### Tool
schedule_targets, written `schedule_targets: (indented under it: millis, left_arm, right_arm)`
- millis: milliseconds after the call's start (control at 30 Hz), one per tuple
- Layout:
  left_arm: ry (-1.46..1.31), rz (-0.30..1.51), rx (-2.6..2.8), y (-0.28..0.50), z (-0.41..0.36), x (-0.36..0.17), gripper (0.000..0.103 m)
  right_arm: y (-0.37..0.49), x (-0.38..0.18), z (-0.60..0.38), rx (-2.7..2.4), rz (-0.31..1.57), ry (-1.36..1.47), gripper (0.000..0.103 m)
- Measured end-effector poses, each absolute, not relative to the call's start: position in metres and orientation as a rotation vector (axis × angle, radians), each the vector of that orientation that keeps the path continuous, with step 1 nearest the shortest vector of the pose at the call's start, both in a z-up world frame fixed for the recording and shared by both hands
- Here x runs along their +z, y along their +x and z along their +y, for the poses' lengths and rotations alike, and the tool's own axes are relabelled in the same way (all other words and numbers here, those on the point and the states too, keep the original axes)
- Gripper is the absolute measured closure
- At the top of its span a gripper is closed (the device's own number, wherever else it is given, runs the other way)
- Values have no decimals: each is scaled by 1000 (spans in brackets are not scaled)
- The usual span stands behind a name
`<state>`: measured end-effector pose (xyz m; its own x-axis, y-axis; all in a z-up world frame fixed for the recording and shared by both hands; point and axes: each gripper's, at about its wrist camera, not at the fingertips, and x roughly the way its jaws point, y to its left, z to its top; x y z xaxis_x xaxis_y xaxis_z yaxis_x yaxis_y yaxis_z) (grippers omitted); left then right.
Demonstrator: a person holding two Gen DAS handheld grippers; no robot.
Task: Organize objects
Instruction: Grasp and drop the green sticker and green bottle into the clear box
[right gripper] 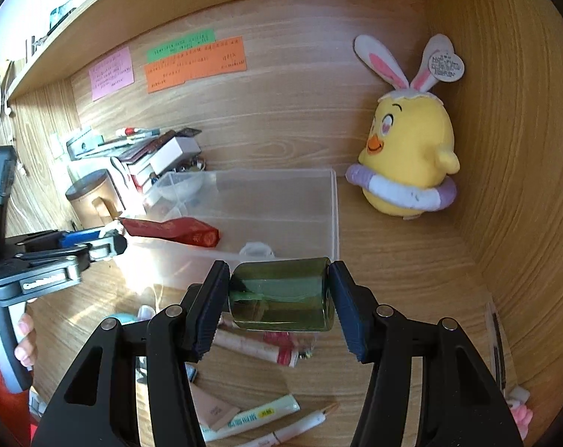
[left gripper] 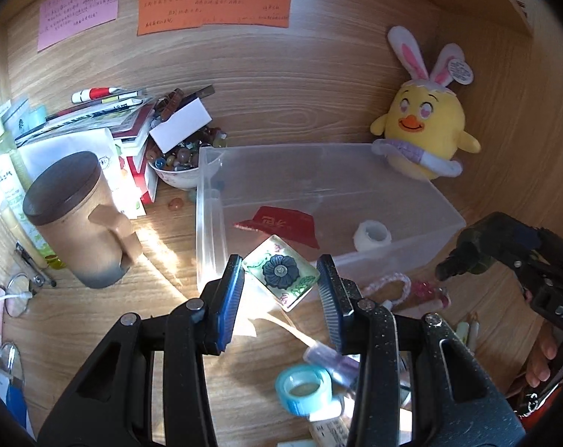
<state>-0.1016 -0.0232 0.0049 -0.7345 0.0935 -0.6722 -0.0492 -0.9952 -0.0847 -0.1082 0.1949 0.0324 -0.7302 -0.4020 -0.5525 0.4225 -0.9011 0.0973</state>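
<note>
My left gripper (left gripper: 280, 279) is shut on a square glass tile with a blue flower (left gripper: 279, 276), held tilted just above the near wall of a clear plastic bin (left gripper: 404, 251). The bin holds a red packet (left gripper: 285, 223) and a white roll (left gripper: 372, 235). My right gripper (right gripper: 279, 294) is shut on a dark green jar (right gripper: 281, 294), held lying sideways in front of the bin's near right corner (right gripper: 333, 223). The right gripper also shows at the right edge of the left wrist view (left gripper: 464, 257). The left gripper shows at the left of the right wrist view (right gripper: 95, 246).
A yellow chick plush (left gripper: 426, 130) stands behind the bin. A brown lidded mug (left gripper: 80, 219), a bowl of beads (left gripper: 181, 164) and stacked papers (left gripper: 106, 119) are at the left. Blue tape (left gripper: 304, 387), tubes (right gripper: 251, 421) and pens (right gripper: 304, 424) lie on the desk near me.
</note>
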Motion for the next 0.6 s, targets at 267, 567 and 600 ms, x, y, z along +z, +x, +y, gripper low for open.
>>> schedule_targets:
  millis: [267, 567, 600]
  left_arm:
    - [-1163, -125, 2842, -127, -33, 8, 63]
    - [-1206, -121, 2827, -148, -30, 3, 63]
    - [-1210, -115, 2824, -149, -29, 2, 63]
  right_arm:
    - [-128, 43, 186, -2571, 61, 776, 51]
    - [-161, 38, 170, -2566, 130, 823, 51]
    - [-165, 35, 167, -2561, 140, 835, 51]
